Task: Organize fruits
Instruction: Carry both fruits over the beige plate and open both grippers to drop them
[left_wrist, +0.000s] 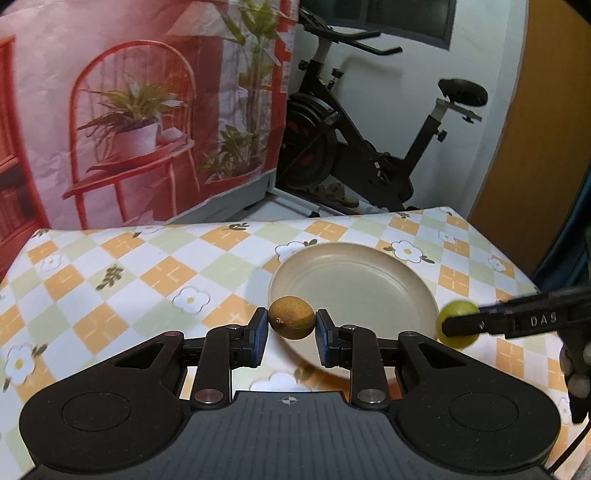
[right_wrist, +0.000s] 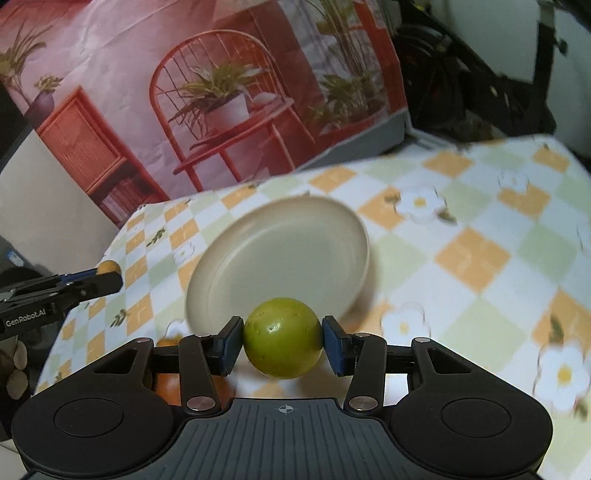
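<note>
My left gripper (left_wrist: 291, 325) is shut on a small brown kiwi-like fruit (left_wrist: 291, 317) and holds it above the near left rim of the cream plate (left_wrist: 354, 280). My right gripper (right_wrist: 282, 341) is shut on a round green fruit (right_wrist: 282, 338) and holds it above the plate's near edge (right_wrist: 280, 258). In the left wrist view the right gripper (left_wrist: 458, 326) comes in from the right with the green fruit (left_wrist: 456, 312). In the right wrist view the left gripper (right_wrist: 107, 275) shows at the left with the brown fruit (right_wrist: 107, 266). The plate holds nothing.
The table wears a checked cloth with daisies (left_wrist: 147, 280). An orange object (right_wrist: 170, 387) lies partly hidden under the right gripper. A printed backdrop (left_wrist: 129, 110) stands behind the table, with an exercise bike (left_wrist: 369, 147) beyond it.
</note>
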